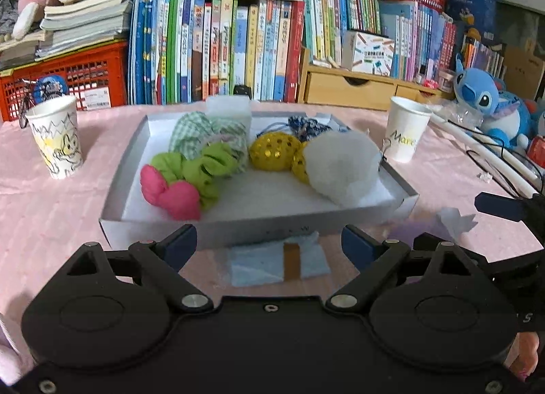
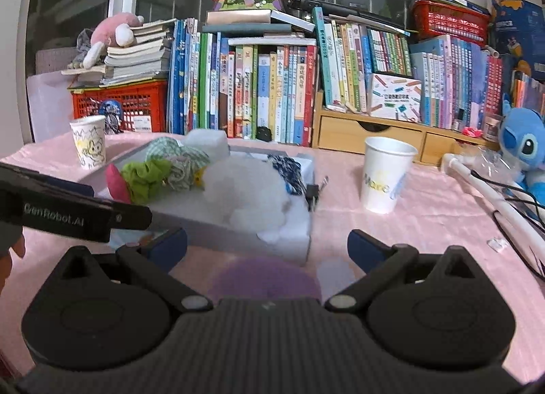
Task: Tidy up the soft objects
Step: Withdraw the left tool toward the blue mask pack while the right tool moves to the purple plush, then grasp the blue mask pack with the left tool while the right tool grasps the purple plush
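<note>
A shallow white box [image 1: 238, 223] on the pink tablecloth holds soft things: a pink cloth piece [image 1: 170, 194], a green ruffled cloth [image 1: 204, 169], a green checked cloth [image 1: 207, 137], a yellow perforated ball [image 1: 274, 147], a blue patterned pouch [image 1: 306, 125] and a white fluffy wad [image 1: 342, 169]. My left gripper [image 1: 269, 244] is open and empty just in front of the box, over a light blue cloth square [image 1: 279, 263]. My right gripper [image 2: 267, 246] is open and empty by the box's near right corner [image 2: 299, 240]; the white wad [image 2: 248, 189] lies ahead of it.
A drawn-on paper cup [image 1: 56, 138] stands left of the box, a white paper cup [image 1: 405, 130] right of it. White crumpled paper [image 1: 454, 220] lies at the right. Books, red crates, a wooden drawer unit [image 1: 357, 89] and a blue plush [image 1: 490, 101] line the back.
</note>
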